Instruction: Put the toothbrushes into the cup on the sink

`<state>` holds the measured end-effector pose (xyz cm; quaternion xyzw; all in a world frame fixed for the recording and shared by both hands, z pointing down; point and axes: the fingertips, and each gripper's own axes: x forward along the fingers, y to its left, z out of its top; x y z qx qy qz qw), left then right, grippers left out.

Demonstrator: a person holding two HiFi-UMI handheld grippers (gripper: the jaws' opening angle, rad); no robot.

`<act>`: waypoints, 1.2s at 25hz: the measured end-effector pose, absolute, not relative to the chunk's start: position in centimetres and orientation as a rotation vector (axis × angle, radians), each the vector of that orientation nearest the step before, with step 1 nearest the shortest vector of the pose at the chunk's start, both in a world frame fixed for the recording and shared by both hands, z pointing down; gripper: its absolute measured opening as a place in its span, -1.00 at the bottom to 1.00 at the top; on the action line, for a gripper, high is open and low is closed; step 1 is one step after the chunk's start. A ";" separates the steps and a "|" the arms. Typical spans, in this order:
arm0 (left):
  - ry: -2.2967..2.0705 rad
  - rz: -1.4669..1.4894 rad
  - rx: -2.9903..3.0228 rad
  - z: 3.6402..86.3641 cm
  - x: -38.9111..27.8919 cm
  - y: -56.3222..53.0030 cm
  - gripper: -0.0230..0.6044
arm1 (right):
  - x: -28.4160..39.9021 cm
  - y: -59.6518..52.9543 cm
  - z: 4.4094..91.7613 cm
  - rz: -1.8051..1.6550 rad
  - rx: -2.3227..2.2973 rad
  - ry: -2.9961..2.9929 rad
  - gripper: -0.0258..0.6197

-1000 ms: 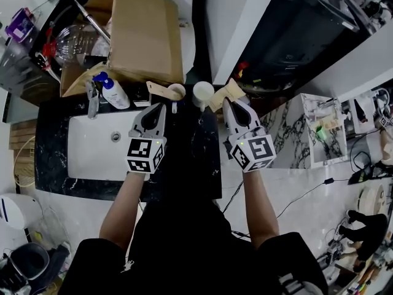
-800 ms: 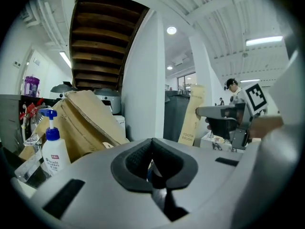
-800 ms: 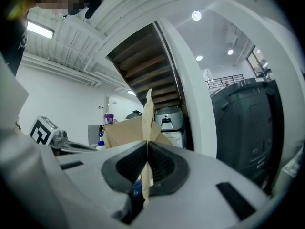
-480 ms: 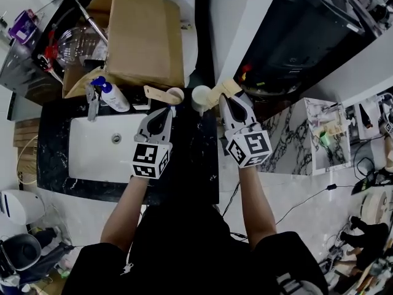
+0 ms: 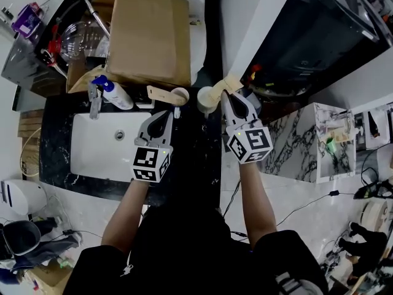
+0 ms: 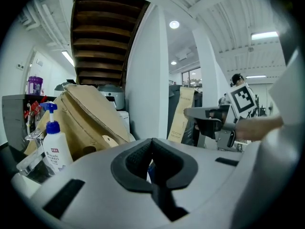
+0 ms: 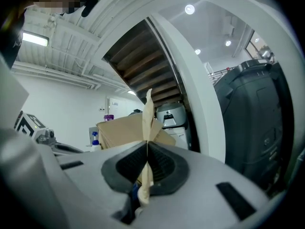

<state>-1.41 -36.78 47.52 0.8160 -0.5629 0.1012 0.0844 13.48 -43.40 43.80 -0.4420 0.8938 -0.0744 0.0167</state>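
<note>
With our right gripper point(image 5: 228, 98) clamped on a packaged toothbrush point(image 5: 233, 82) just beside the cup point(image 5: 206, 97) on the sink point(image 5: 98, 160), and our left gripper point(image 5: 168, 113) with its jaws together, we judged that lowering it in came next.

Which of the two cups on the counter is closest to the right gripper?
The pale round cup on the right, beside the right gripper's tip; the other cup stands before the left gripper.
</note>
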 end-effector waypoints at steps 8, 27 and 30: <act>-1.685 0.313 2.406 48.5 -1.9 -37.0 -0.92 | 12.7 -44.7 46.1 -0.295 -1.373 2.793 -0.91; -1.667 0.339 2.350 50.9 -3.0 -36.3 -0.92 | 11.7 -45.7 50.4 -0.396 -1.405 2.804 -0.91; -1.663 0.344 2.348 51.2 -3.0 -36.4 -0.92 | 11.8 -45.9 51.0 -0.412 -1.415 2.804 -0.91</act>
